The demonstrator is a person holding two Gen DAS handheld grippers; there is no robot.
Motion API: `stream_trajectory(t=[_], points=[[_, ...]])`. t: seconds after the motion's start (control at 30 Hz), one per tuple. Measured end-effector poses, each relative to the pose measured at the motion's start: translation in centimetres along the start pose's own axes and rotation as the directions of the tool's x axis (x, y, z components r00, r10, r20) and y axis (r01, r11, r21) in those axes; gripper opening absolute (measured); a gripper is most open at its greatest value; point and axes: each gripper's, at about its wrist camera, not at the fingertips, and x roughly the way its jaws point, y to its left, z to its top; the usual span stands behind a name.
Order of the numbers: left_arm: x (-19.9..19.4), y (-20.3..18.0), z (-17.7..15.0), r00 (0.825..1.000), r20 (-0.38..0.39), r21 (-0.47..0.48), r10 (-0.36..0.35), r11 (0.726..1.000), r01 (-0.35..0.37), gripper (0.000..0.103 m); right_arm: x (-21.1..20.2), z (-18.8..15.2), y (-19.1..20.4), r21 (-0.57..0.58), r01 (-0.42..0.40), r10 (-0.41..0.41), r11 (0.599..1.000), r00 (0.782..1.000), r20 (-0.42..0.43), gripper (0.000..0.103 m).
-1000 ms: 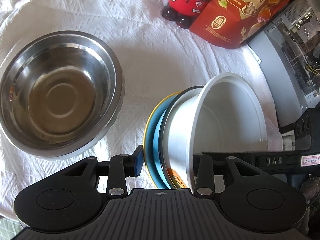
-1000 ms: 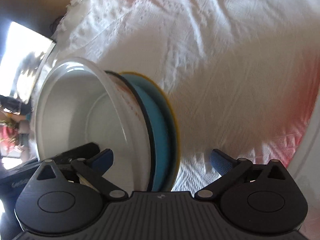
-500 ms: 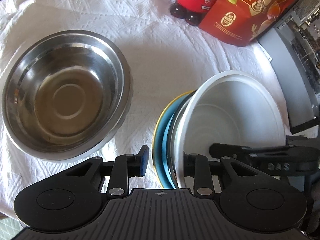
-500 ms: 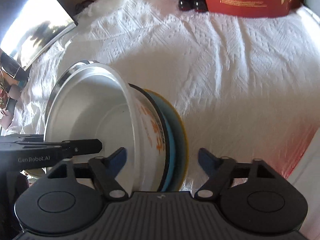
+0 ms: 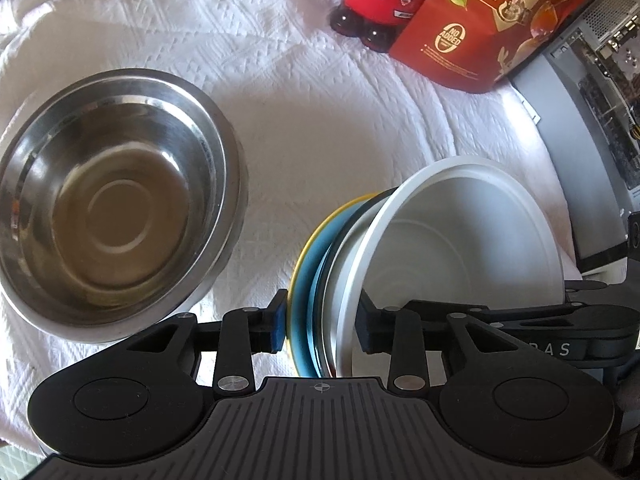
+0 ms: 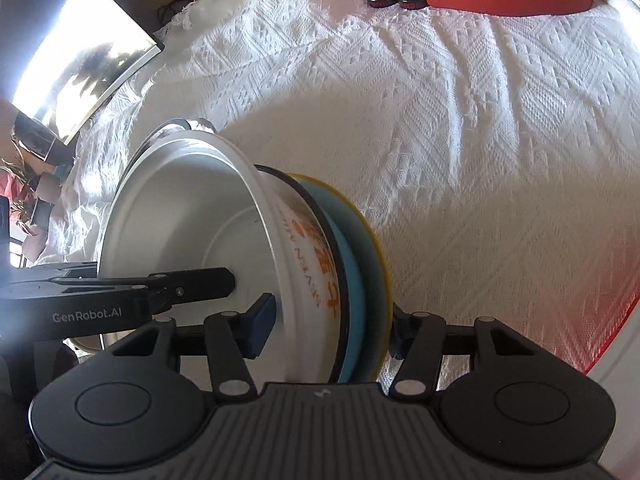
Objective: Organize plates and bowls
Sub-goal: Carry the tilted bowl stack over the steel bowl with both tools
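Left wrist alone shows the steel bowl (image 5: 116, 204), empty, on the white cloth (image 5: 320, 120) (well left of the stack). Right wrist alone shows orange lettering on the white bowl (image 6: 192, 240), nested tilted in the blue plate (image 6: 356, 280). The left gripper (image 5: 320, 324) is opening and the right gripper (image 6: 332, 324) closing, both astride that stack.
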Motion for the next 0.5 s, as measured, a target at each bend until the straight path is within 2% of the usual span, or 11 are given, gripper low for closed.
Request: stream_trajectory(t=[0.3, 0.5], points=[[0.6, -1.0, 0.1, 1.000, -0.008, 0.028, -0.028, 0.999, 0.028, 0.039, -0.7, -0.2, -1.0, 0.015, 0.007, -0.007, 1.000, 1.000, -0.009, 0.055], [1.4, -0.9, 0.5, 0.998, -0.021, 0.008, -0.051, 0.999, 0.052, 0.050, -0.7, -0.2, -1.0, 0.010, -0.006, 0.006, 1.000, 1.000, -0.008, 0.059]])
